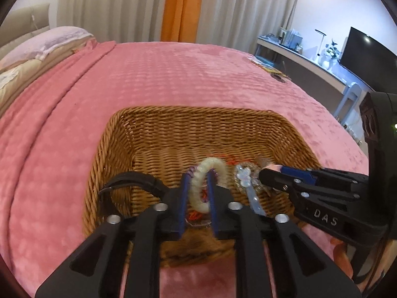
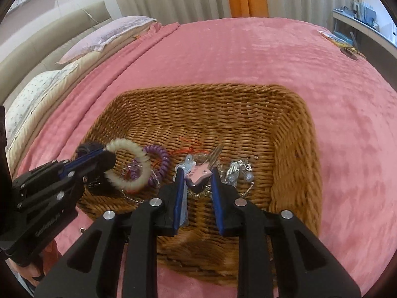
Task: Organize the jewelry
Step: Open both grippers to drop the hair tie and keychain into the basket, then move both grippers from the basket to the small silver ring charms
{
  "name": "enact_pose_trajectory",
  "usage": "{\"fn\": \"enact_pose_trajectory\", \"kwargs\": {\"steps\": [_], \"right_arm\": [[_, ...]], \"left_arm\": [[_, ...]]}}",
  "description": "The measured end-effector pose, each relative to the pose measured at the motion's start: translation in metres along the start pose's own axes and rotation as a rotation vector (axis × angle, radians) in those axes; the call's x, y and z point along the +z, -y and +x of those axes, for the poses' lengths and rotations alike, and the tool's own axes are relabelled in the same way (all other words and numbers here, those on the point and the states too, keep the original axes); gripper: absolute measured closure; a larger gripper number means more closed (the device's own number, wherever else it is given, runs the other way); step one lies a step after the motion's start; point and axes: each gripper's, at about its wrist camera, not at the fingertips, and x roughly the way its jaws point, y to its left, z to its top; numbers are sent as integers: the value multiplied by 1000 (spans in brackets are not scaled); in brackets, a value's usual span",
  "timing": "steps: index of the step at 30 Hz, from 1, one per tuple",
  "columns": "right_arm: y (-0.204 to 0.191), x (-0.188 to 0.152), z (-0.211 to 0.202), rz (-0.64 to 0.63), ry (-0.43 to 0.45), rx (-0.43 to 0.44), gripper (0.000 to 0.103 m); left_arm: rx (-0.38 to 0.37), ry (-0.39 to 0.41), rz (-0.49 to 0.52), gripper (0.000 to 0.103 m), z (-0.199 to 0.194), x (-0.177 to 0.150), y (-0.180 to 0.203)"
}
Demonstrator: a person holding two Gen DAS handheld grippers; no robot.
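resting on the pink bedspread [image 2: 322,79], the wicker basket [image 2: 292,134] holds the jewelry. left gripper [image 1: 199,186], jaws parted, straddles the cream bracelet [image 1: 218,167]; right gripper [image 2: 197,181], parted too, flanks the pink hair clip [image 2: 199,175]. judging this a drop-off, next comes lifting clear.

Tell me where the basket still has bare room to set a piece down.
The wicker basket is bare along its far wall and far right corner. The near half is crowded: cream bracelet, purple coil, pink key.

A pink blanket [image 1: 173,79] covers the bed, pillows [image 2: 49,82] at its head, cream and orange curtains [image 1: 182,7] behind.
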Motion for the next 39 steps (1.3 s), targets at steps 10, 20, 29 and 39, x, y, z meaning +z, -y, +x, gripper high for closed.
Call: {"fn": "enact_pose_trajectory", "kwargs": {"steps": [10,20,29,39], "right_arm": [[-27,-20,-70,-24,112,39,60],[-87,-83,-76,-70,77,55,60],[-104,-131,-32,-65,-76,81,60],[-116,-128,-6,-80,-117,44,61]], "left_arm": [[-62,139,-41,62,-95,-14,-30],[-65,90,-120,62,-117,-69,-80],[-118,-46,-108,64,-76,-105,-84],[-134,-114,-111,66,-53,-116,-85]]}}
